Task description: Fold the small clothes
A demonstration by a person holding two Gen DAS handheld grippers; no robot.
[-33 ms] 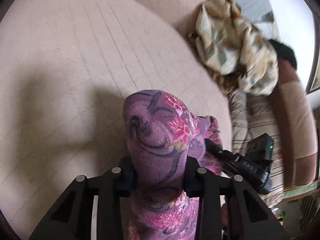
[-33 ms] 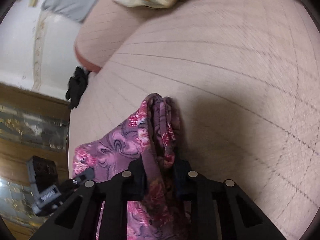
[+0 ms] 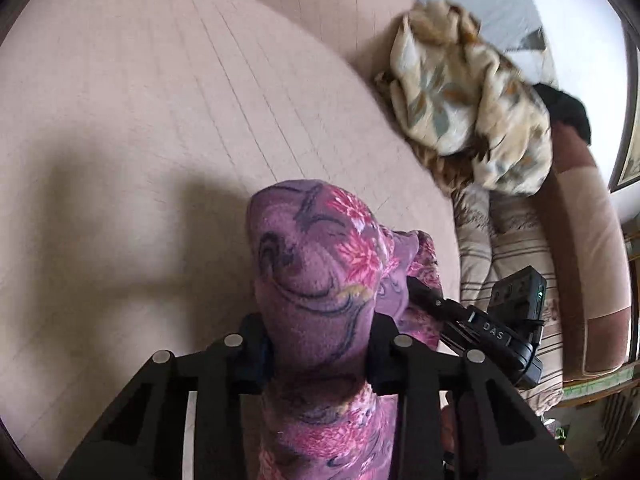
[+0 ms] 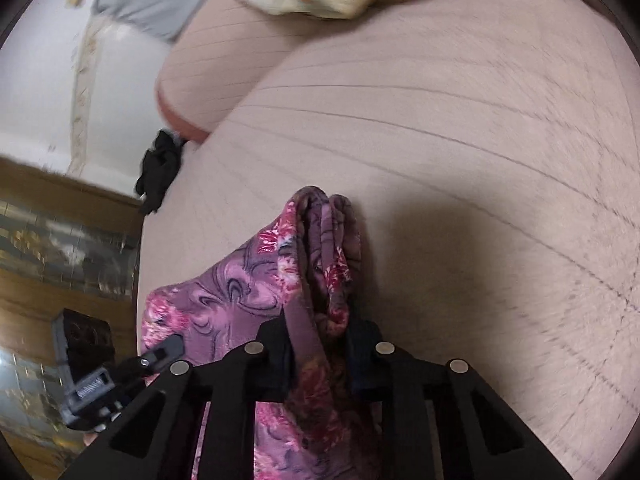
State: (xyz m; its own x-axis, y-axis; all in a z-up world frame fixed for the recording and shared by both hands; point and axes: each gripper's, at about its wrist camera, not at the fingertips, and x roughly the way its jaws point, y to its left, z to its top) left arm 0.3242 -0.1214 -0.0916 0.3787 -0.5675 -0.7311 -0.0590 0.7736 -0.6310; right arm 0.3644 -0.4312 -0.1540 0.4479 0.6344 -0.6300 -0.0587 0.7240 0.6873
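Note:
A purple garment with pink flowers is gathered up over the beige quilted surface. In the left wrist view a thick bunch of it stands between the fingers of my left gripper. The jaws are closing and the pads press on the cloth. My right gripper is closing too, pinching a folded edge of the same garment, which hangs away to the left. Each gripper shows in the other's view: the right one and the left one.
A crumpled cream floral cloth lies at the far edge of the surface, with a black cloth behind it. Striped cushions lie to the right. A wooden floor shows past the left edge in the right wrist view.

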